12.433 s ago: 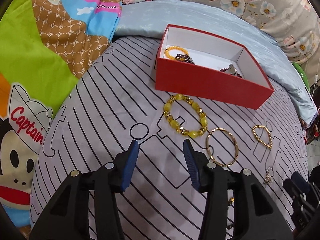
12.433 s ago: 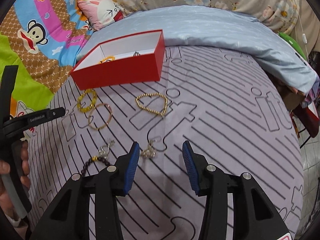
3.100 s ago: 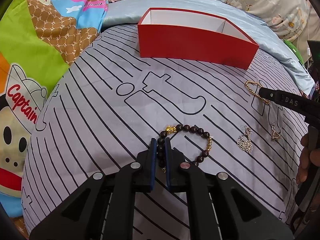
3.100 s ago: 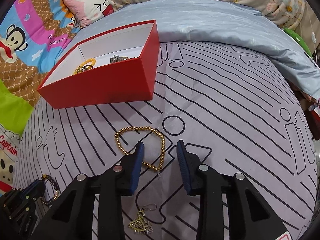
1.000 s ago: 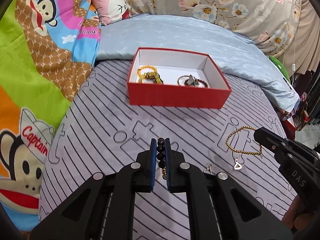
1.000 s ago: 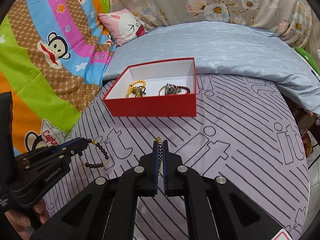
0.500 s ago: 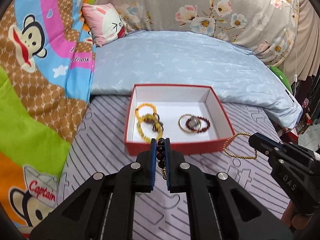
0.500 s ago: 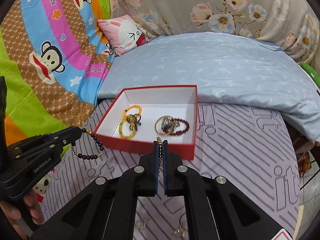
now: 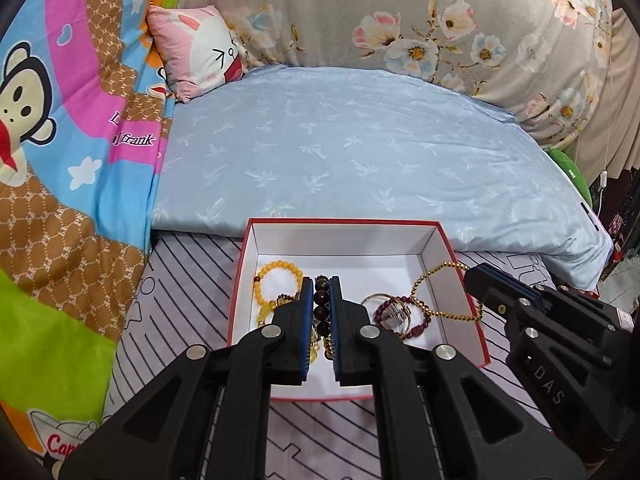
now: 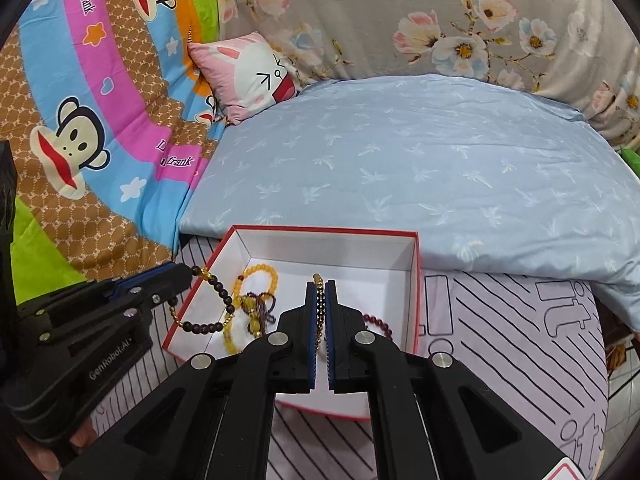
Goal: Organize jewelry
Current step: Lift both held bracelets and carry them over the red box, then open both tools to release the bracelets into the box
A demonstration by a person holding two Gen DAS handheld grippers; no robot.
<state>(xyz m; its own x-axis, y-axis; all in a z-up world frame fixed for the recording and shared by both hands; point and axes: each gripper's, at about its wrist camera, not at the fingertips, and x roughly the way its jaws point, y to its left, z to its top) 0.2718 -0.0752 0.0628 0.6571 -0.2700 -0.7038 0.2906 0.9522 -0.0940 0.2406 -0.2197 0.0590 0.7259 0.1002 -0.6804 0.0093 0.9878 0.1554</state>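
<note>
A red box with a white inside lies on the striped bedsheet; it also shows in the right wrist view. Inside lie a yellow bead bracelet, a gold bangle and a dark red bracelet. My left gripper is shut on a dark bead bracelet and holds it over the box's left part. My right gripper is shut on a gold bead chain, which hangs over the box's right side.
A light blue quilt lies just behind the box. A pink rabbit pillow and a cartoon monkey blanket are at the left. Floral fabric backs the bed.
Both grippers have moved forward and now hang over the box, each still holding its piece. The box fills more of both views.
</note>
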